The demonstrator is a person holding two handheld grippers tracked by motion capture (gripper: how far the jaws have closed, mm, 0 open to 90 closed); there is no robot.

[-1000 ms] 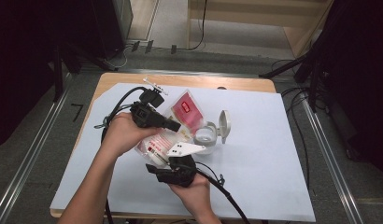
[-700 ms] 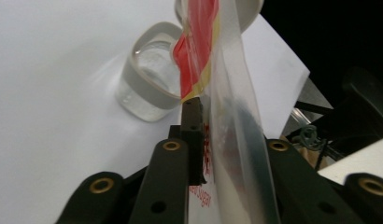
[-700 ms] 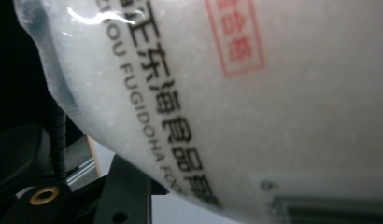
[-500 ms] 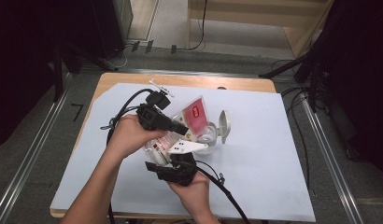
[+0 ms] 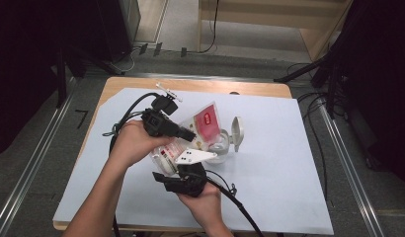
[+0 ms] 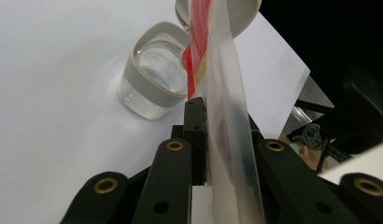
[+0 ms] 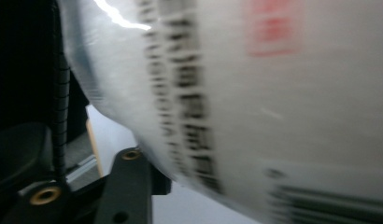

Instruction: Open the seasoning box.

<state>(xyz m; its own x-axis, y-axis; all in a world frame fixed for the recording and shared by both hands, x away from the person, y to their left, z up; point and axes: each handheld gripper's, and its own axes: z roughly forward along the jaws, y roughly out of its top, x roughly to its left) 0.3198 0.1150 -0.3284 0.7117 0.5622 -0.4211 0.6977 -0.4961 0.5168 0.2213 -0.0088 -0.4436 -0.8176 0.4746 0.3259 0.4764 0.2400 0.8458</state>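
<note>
We hold a packet [image 5: 203,129] over the open jar [image 5: 221,144] at mid-tabletop: left gripper [image 6: 213,140] pinching its edge, right gripper [image 5: 183,163] clasping its bottom. Pouring looks unfinished.

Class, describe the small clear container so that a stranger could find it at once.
Start at the white sheet covering the wooden table. Near its middle, just beyond the red-and-white plastic packet held in both grippers, stands the clear container. Its grey rim and flipped-open lid set it apart.

Blurred print on the pouch [image 7: 255,116] is unreadable in the right gripper view.
</note>
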